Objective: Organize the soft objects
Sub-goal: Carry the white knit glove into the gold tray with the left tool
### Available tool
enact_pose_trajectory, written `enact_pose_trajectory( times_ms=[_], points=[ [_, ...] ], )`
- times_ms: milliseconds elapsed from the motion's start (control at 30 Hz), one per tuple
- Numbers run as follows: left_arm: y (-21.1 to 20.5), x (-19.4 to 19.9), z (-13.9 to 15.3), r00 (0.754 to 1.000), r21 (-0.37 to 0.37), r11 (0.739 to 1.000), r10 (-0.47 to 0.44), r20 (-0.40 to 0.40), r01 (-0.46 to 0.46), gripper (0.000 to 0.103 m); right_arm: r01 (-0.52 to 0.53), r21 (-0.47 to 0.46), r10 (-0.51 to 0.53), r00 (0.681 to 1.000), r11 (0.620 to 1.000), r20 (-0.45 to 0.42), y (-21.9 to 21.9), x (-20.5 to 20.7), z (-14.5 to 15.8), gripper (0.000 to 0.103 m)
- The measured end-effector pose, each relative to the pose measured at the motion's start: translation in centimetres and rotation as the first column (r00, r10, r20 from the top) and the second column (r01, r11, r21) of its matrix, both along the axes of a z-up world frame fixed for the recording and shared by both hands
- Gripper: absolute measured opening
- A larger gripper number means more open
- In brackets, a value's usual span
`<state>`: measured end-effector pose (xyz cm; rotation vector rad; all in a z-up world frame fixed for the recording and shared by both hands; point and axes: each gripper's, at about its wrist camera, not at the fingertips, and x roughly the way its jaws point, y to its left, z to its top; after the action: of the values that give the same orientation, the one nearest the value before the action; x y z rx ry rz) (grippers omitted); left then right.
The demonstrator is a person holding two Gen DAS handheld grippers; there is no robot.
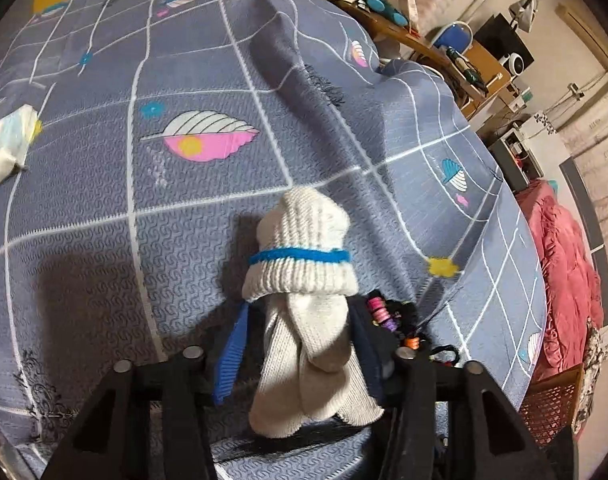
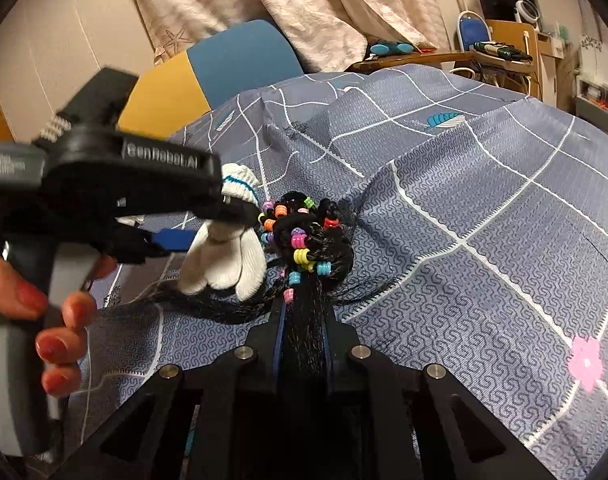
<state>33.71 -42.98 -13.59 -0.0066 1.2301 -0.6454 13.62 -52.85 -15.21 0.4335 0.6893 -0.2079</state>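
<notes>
- White knit glove (image 1: 304,280) lay between the left gripper (image 1: 300,340)'s half-open jaws, over the bedspread (image 1: 144,240); soft, light, floppy. Best pinched at the ribbed cuff.
- Right gripper (image 2: 302,320) jaws narrow, clamped on the beaded black hairpiece (image 2: 304,240); strands looked slippery.

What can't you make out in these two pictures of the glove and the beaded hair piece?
- Left wrist view: whether the left gripper pads press the white knit glove; the glove covers them.
- Left wrist view: most of the beaded hair piece, behind the right finger.
- Left wrist view: the white packet, cut off by the left edge.
- Right wrist view: the right gripper fingertips, buried in black hair.
</notes>
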Motion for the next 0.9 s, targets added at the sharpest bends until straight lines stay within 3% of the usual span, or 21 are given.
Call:
enact_pose_trajectory(
  times_ms=[33, 233, 633, 800, 900],
  points=[
    [0.2, -0.2, 0.0, 1.000, 0.010, 1.000, -0.001, 0.025, 0.001, 0.035, 0.000, 0.001, 0.000, 1.000, 1.000, 0.000, 0.0, 0.0, 0.0, 0.014],
    [1.3, -1.0, 0.1, 0.999, 0.013, 1.000, -0.014, 0.048, 0.013, 0.025, 0.000, 0.007, 0.000, 1.000, 1.000, 0.001, -0.4, 0.0, -0.1, 0.014],
    [4.2, -4.2, 3.3, 0.993, 0.001, 1.000, -0.001, 0.117, 0.001, 0.024, 0.000, 0.000, 0.000, 1.000, 1.000, -0.002, -0.3, 0.1, -0.1, 0.014],
    [5.7, -7.4, 5.8, 0.986, -0.058, 0.998, -0.031, 0.162, 0.041, 0.024, 0.002, -0.006, -0.002, 1.000, 1.000, -0.005, -0.2, 0.2, -0.1, 0.014],
    [6.4, -9.0, 6.5, 0.989, -0.094, 0.994, -0.032, 0.146, 0.046, 0.023, 0.003, -0.006, -0.003, 1.000, 1.000, -0.005, -0.2, 0.2, -0.1, 0.014]
  ],
)
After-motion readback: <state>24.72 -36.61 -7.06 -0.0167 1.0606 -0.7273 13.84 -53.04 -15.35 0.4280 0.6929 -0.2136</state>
